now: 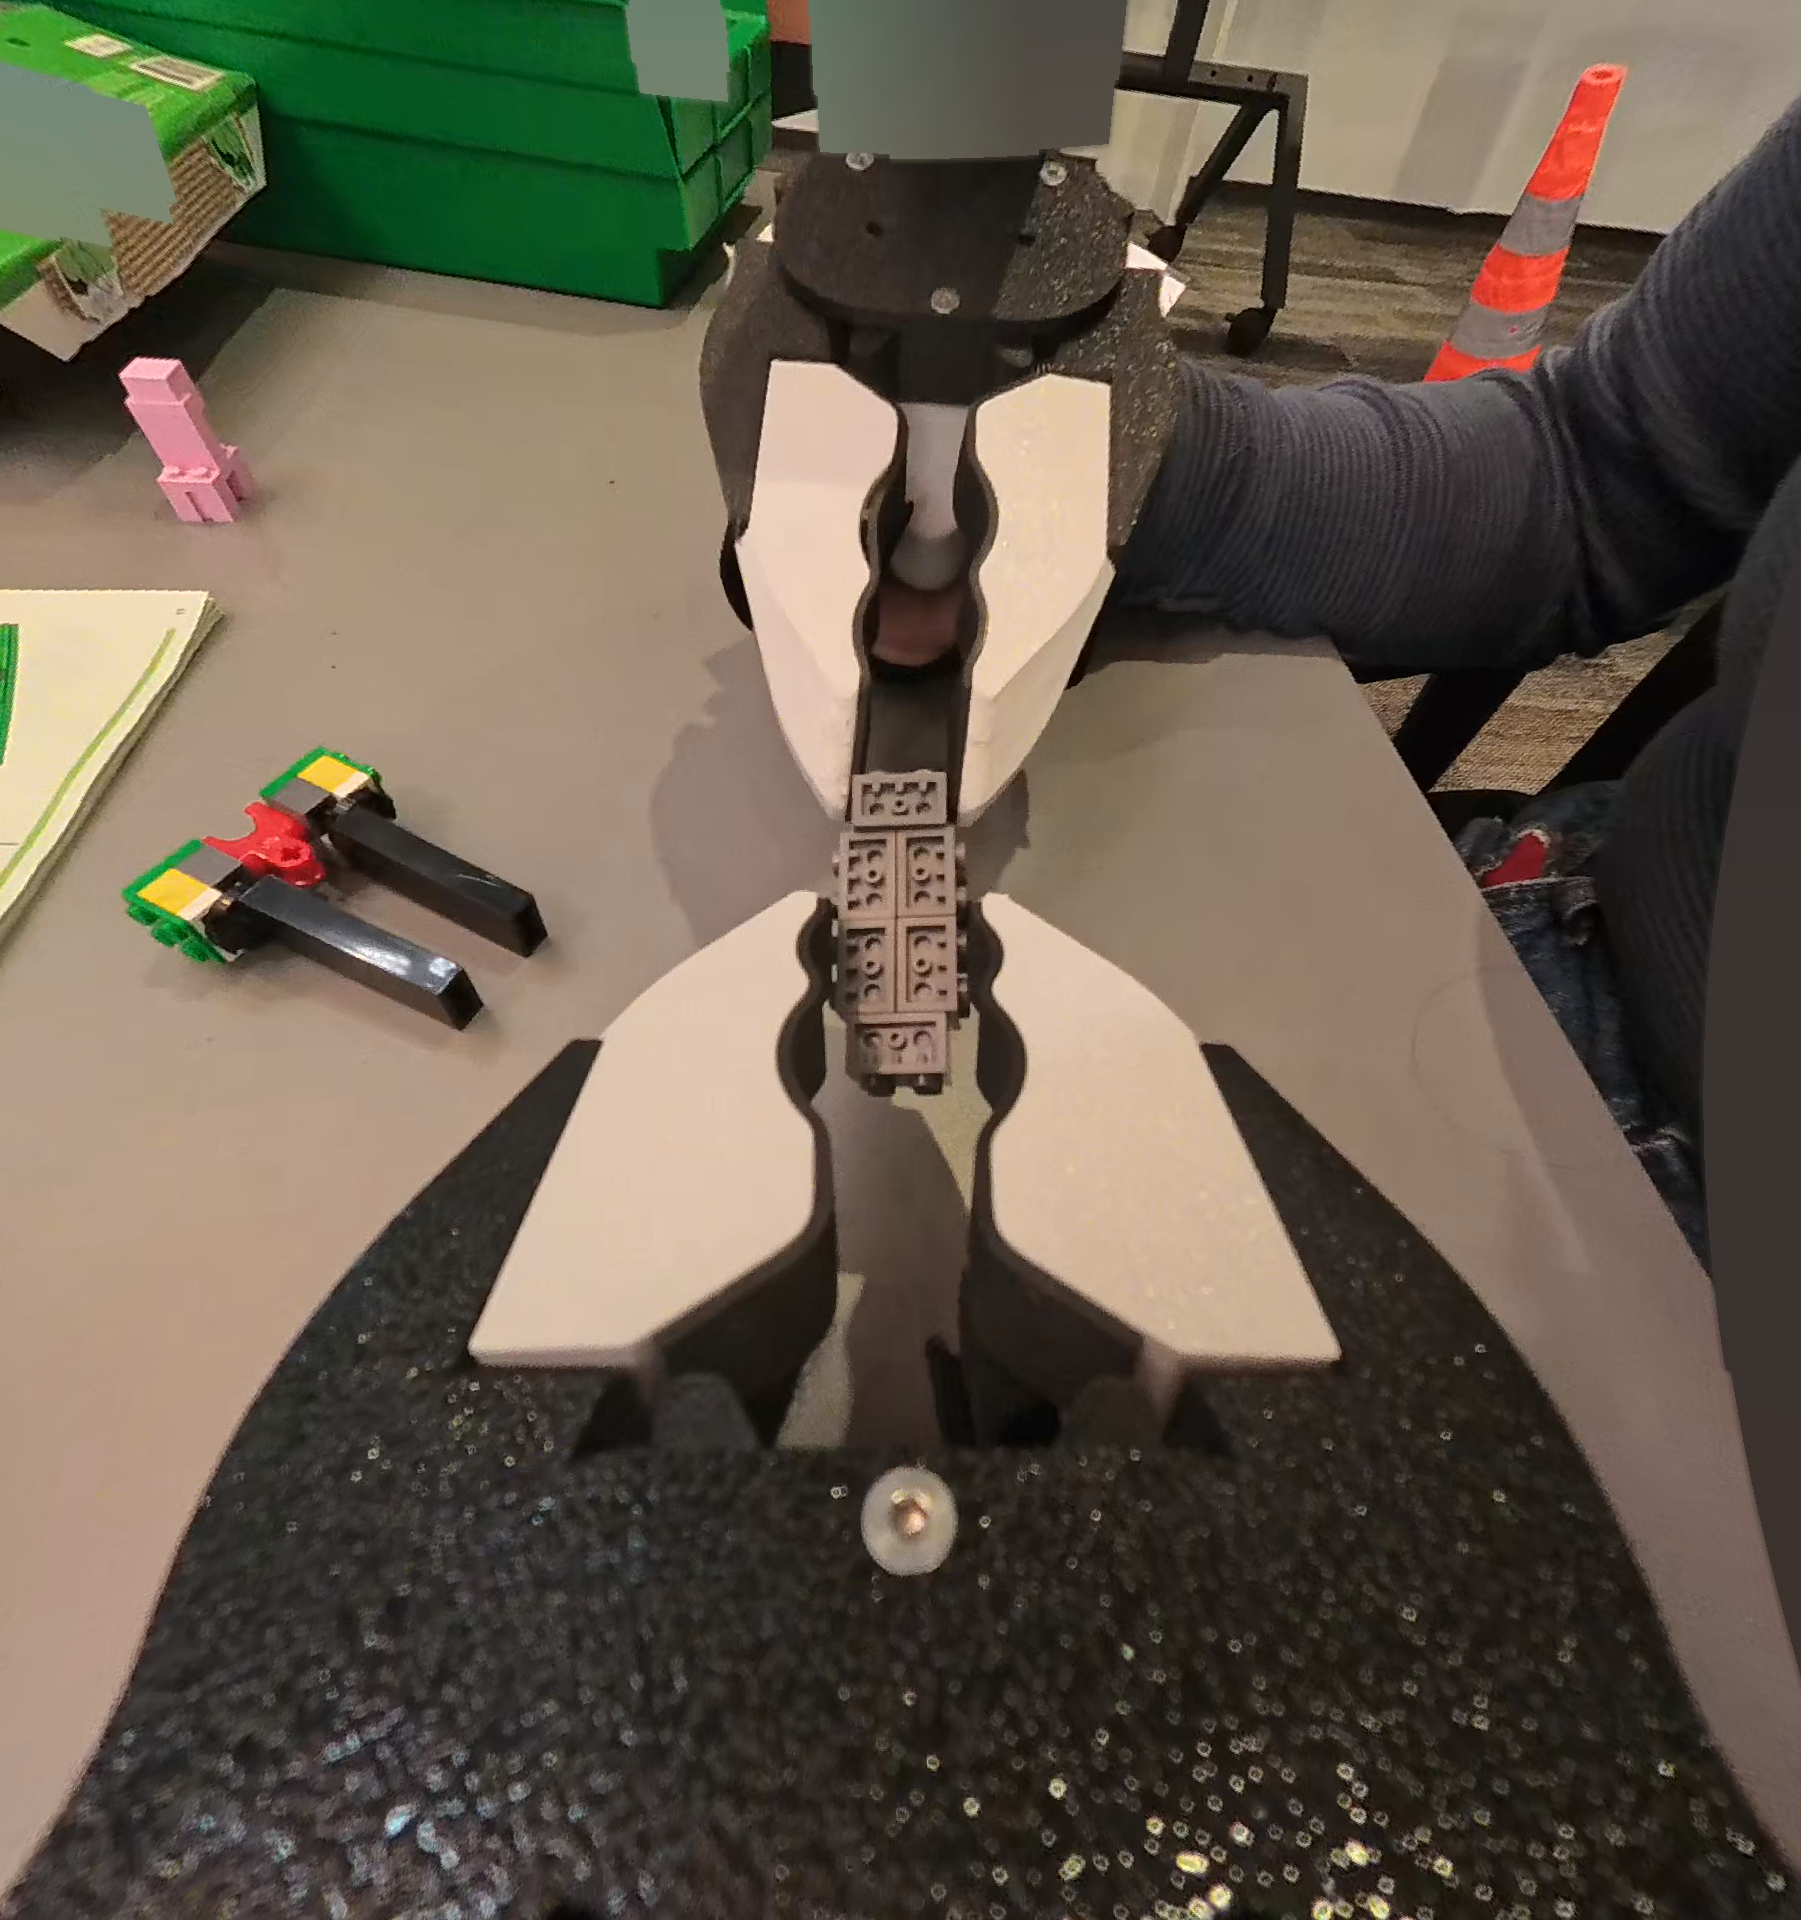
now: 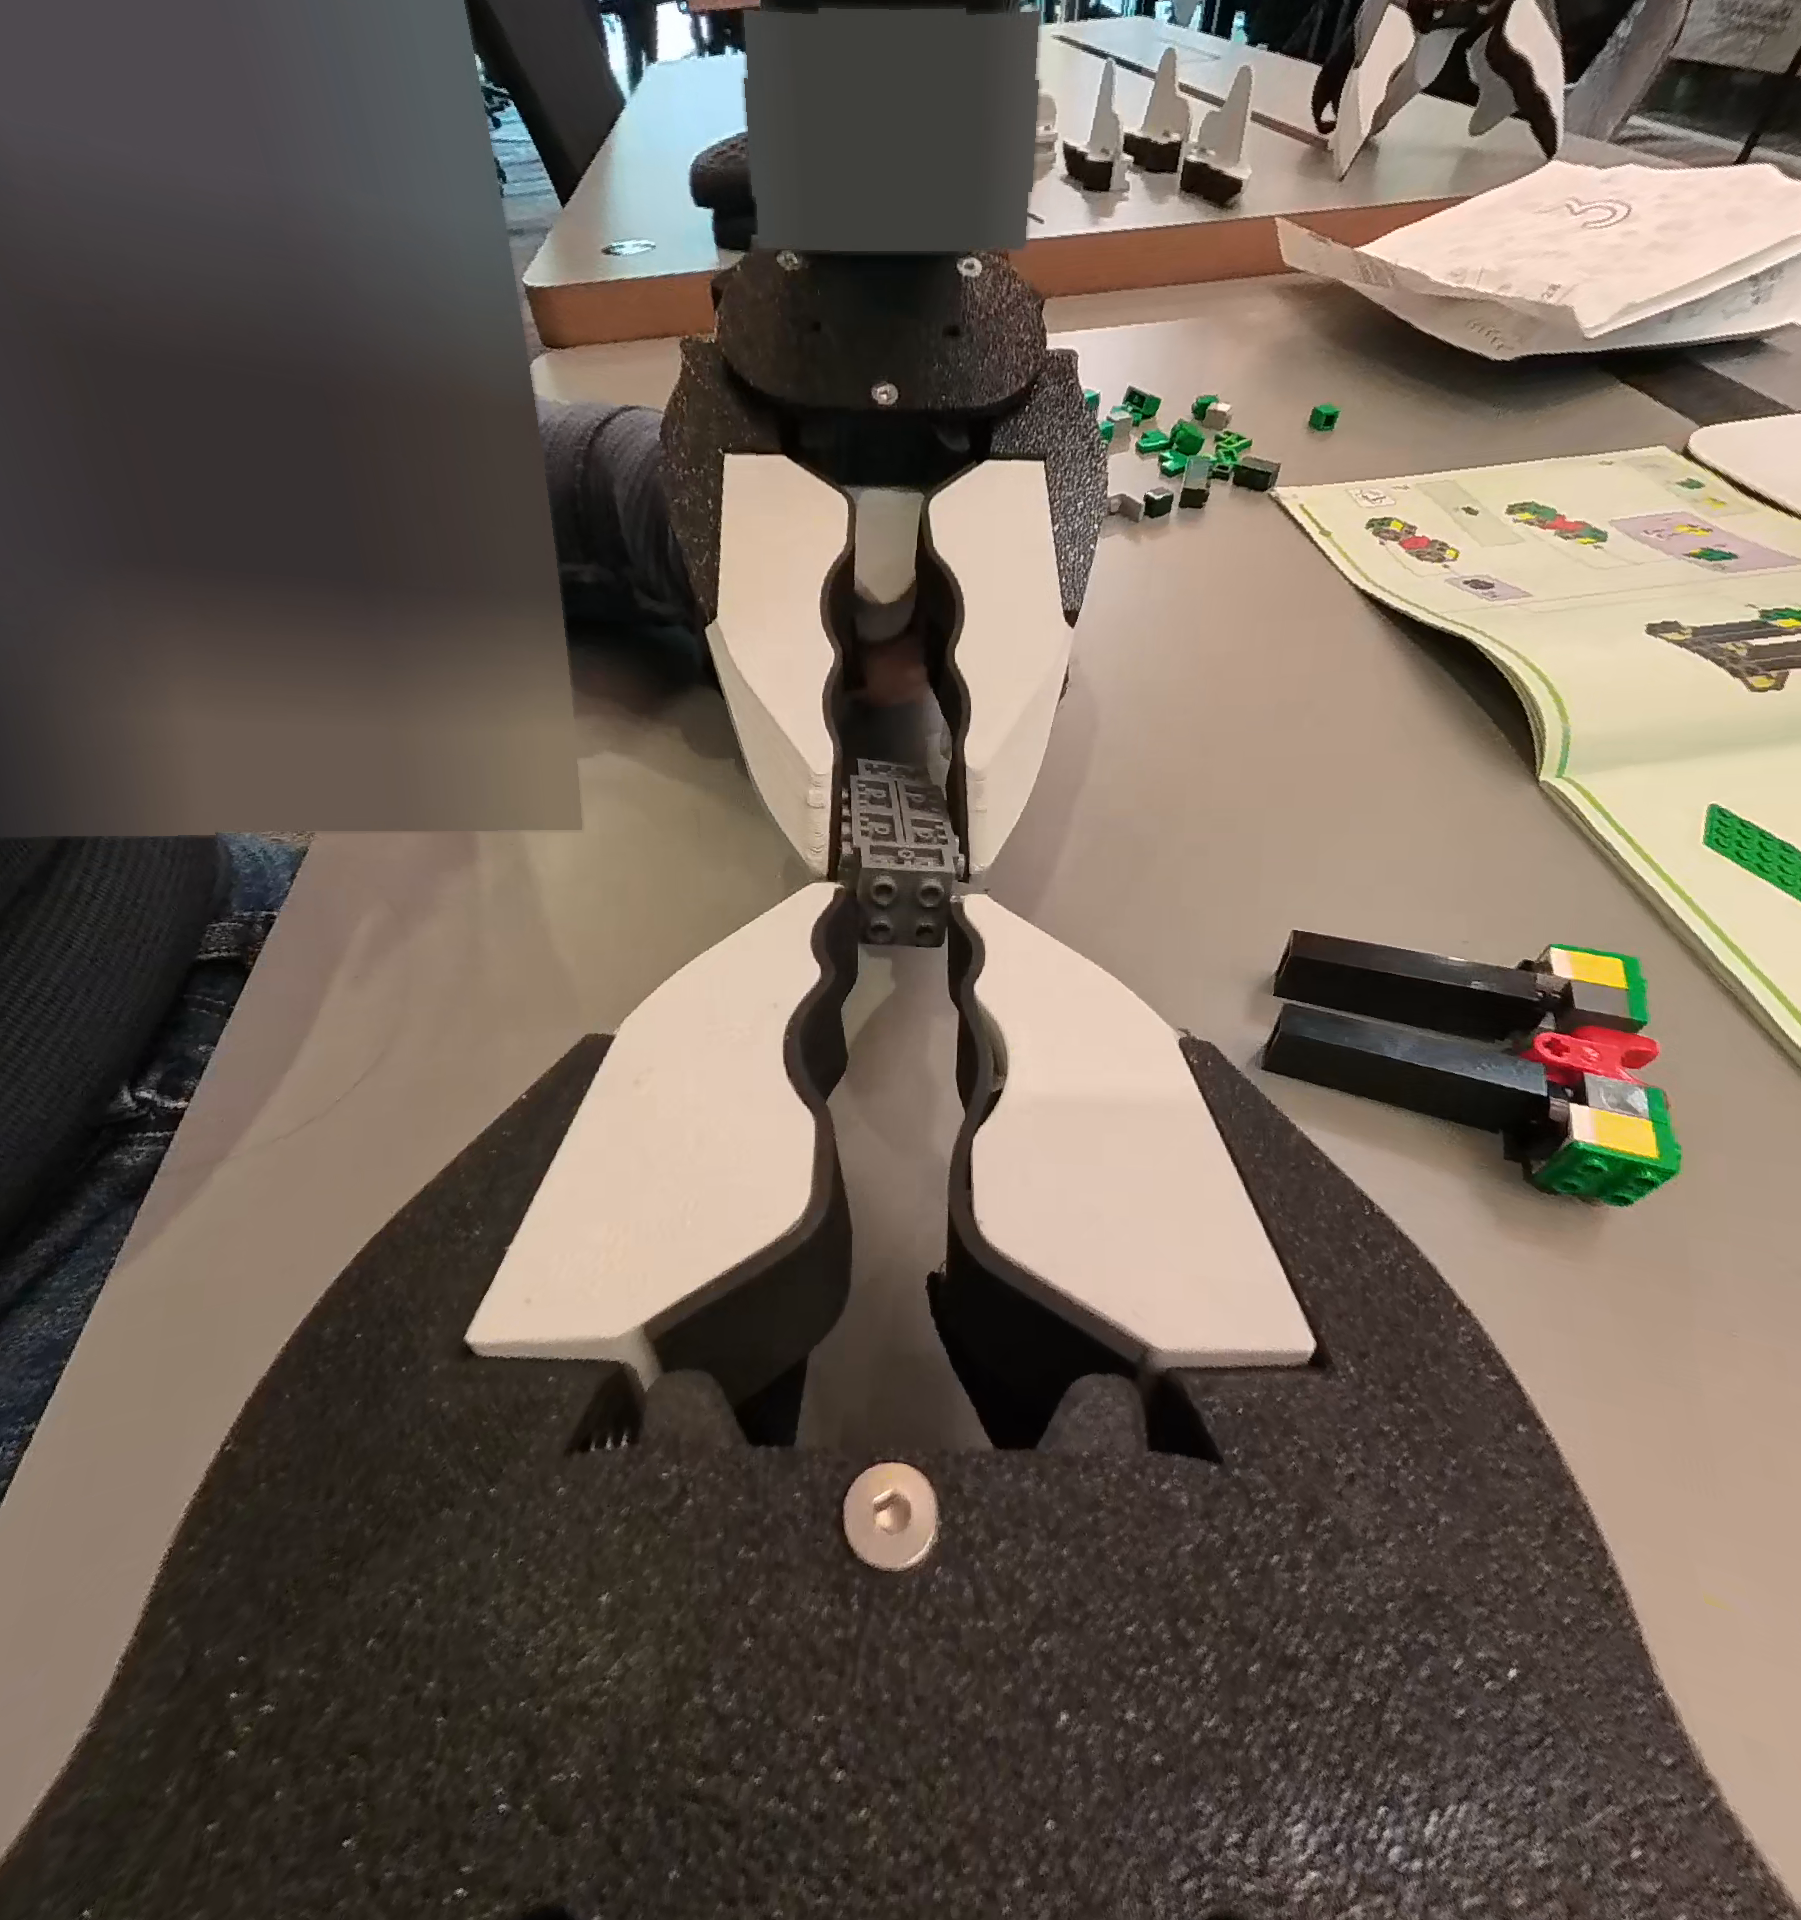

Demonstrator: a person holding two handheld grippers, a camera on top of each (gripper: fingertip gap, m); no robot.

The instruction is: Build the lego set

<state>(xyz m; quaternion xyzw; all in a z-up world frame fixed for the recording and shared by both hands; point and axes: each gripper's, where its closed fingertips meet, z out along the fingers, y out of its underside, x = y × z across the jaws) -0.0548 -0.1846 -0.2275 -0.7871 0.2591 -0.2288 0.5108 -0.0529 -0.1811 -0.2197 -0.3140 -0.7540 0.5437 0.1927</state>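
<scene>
A long grey lego assembly (image 1: 896, 977) is held in the air between both grippers, above the grey table (image 1: 460, 1195). My left gripper (image 1: 901, 914) is shut on its near part, undersides of the plates facing up. My right gripper (image 1: 901, 805) faces it and is shut on the far end. In the right wrist view, my right gripper (image 2: 901, 904) clamps a dark grey studded end block (image 2: 904, 920), and the left gripper (image 2: 901, 836) grips the grey plates behind it.
A sub-build of two black beams with green, yellow and red parts (image 1: 324, 894) (image 2: 1467, 1049) lies on the table. An open instruction booklet (image 2: 1654, 665), loose green pieces (image 2: 1187, 447), a pink figure (image 1: 189, 447) and green boxes (image 1: 480, 135) lie around. A sleeved arm (image 1: 1447, 499) reaches in from the right. The tips of both grippers are at nearly the same place. It is some 25 centimeters from my right tips to the pink figure (image 1: 189, 447).
</scene>
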